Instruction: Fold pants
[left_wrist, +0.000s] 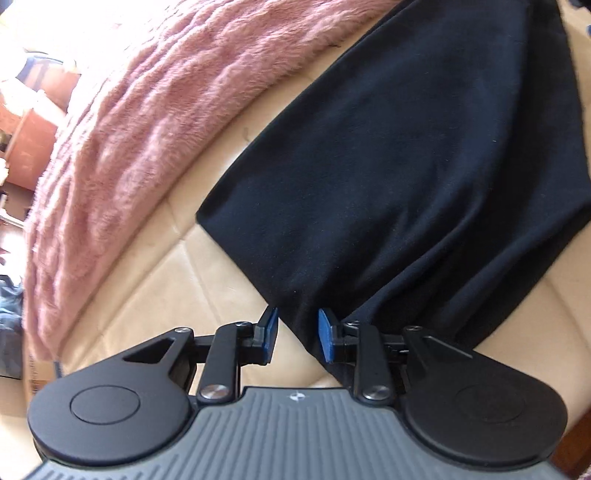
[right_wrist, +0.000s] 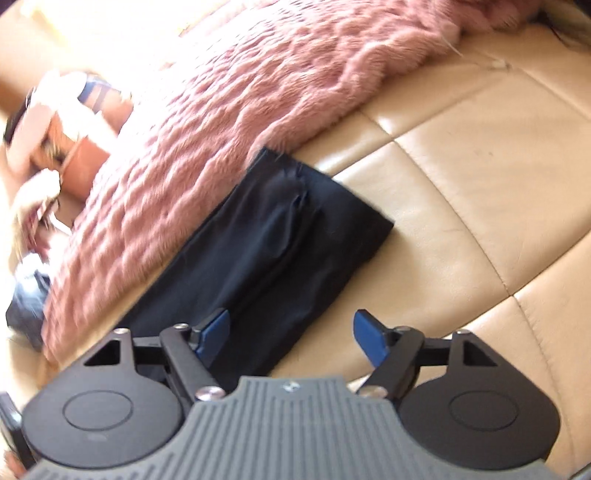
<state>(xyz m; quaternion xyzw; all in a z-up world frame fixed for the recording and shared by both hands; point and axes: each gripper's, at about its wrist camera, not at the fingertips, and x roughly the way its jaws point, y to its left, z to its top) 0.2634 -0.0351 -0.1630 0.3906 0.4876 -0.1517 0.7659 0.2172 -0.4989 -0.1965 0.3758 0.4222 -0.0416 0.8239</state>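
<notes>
The black pants (left_wrist: 406, 177) lie spread on the cream leather sofa (left_wrist: 155, 280). My left gripper (left_wrist: 298, 334) stands at their near edge, its jaws partly apart. A corner of the cloth runs between the blue pads (left_wrist: 325, 338) and bunches against the right one, while a strip of sofa shows beside the left pad. In the right wrist view a folded end of the pants (right_wrist: 288, 236) lies flat. My right gripper (right_wrist: 291, 334) hovers over its near end, jaws wide, nothing between them.
A pink furry blanket (left_wrist: 129, 140) lies along the sofa just beyond the pants, also seen as the pink blanket (right_wrist: 229, 122) in the right wrist view. Bare sofa cushions (right_wrist: 480, 177) stretch to the right. Blurred furniture and clutter (left_wrist: 33, 140) sit past the blanket.
</notes>
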